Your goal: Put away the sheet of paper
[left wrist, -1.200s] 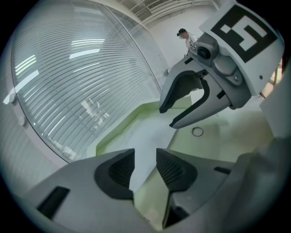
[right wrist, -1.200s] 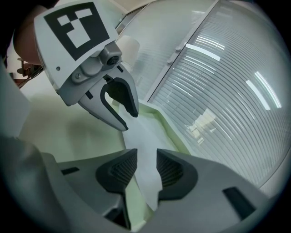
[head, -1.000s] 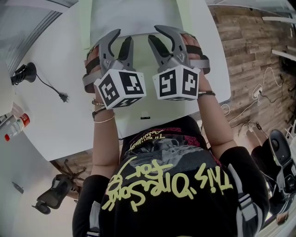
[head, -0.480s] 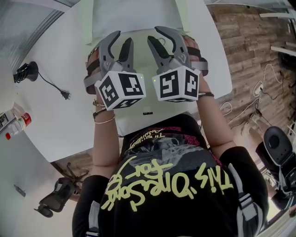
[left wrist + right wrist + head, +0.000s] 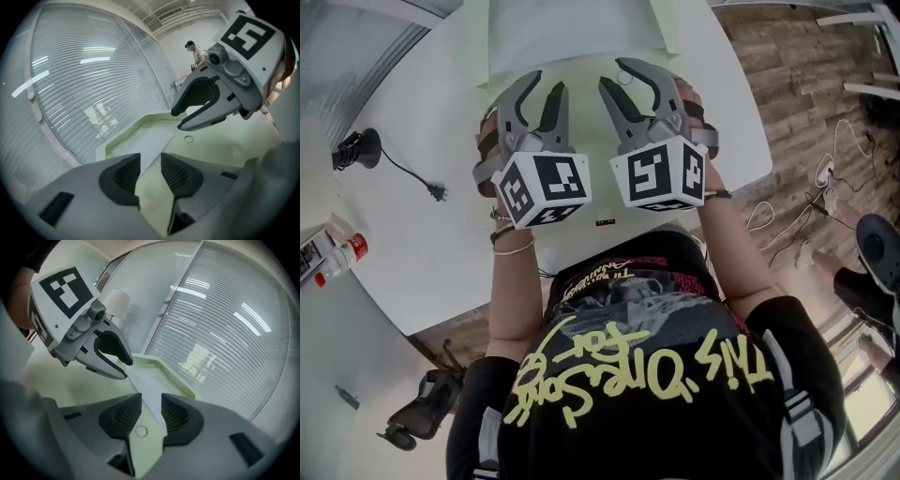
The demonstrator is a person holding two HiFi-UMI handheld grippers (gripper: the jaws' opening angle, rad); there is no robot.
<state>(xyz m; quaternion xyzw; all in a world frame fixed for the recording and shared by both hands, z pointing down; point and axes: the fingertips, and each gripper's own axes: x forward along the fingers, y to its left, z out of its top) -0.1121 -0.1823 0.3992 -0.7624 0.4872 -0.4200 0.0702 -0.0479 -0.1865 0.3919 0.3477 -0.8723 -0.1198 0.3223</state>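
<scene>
Pale green plastic, a folder [image 5: 581, 64] by the look of it, lies open on the white round worktop [image 5: 412, 122], and the white sheet of paper [image 5: 572, 33] rests on its far part, with green rims showing along both sides; whether the sheet is tucked inside or only lying on top cannot be told. The left gripper [image 5: 547, 82] and the right gripper [image 5: 615, 75] are held side by side above the folder's near part, both pointing away from the person. Each has its jaws parted with nothing between them; through both gaps the green surface and the sheet's edge show below. A small ring [image 5: 140, 431] sits on the green surface. A black cable with a plug [image 5: 412, 183] lies well apart to the left.
</scene>
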